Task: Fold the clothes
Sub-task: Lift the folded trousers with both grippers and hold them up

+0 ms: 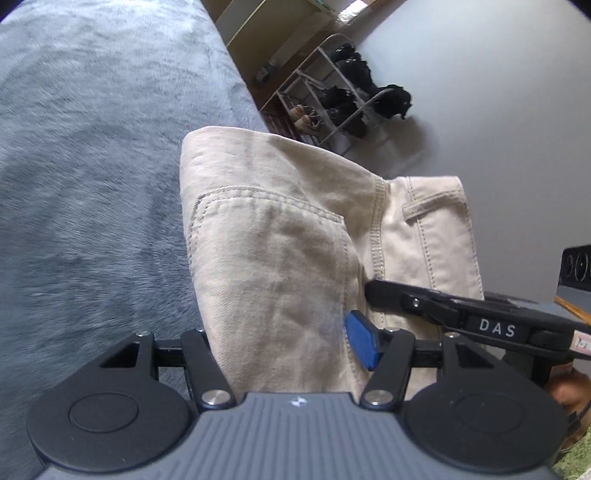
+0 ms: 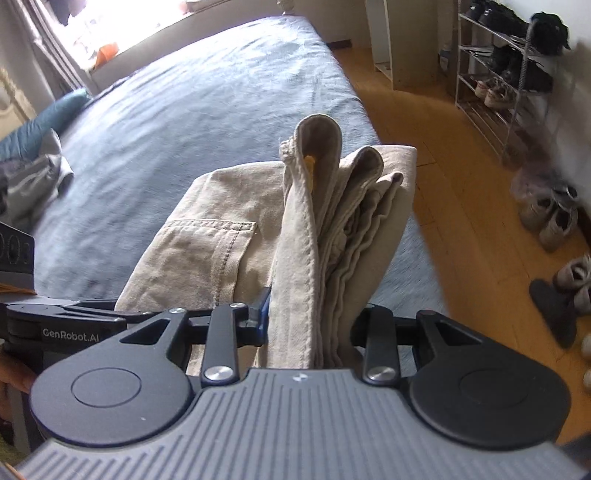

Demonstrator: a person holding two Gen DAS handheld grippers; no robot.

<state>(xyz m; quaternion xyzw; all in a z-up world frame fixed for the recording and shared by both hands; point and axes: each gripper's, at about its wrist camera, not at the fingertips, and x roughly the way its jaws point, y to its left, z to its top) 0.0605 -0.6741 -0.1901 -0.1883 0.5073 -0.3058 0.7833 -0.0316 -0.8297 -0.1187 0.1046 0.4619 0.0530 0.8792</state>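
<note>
Two grippers clamp one folded bundle: left gripper [image 1: 288,332] pinches the pocket side of the beige trousers [image 1: 280,236], right gripper [image 2: 310,317] squeezes the stacked layers alongside. Trousers stretch lengthwise ahead of both, above the blue bed [image 1: 92,166], near its edge. Grey clothes [image 2: 40,181] lie well apart; shoe rack [image 2: 495,74] stands beyond.

Daylight floods in from the window [image 2: 110,22] far left in the right wrist view, blown out to pure white glare. The bed [image 2: 221,92] smears with motion blur, and so does the floor [image 2: 424,184] at right. Left wrist view is dimmer, greyer; the trousers [image 1: 277,240] stay fairly sharp. Fisheye bends every edge, corners going dark.
</note>
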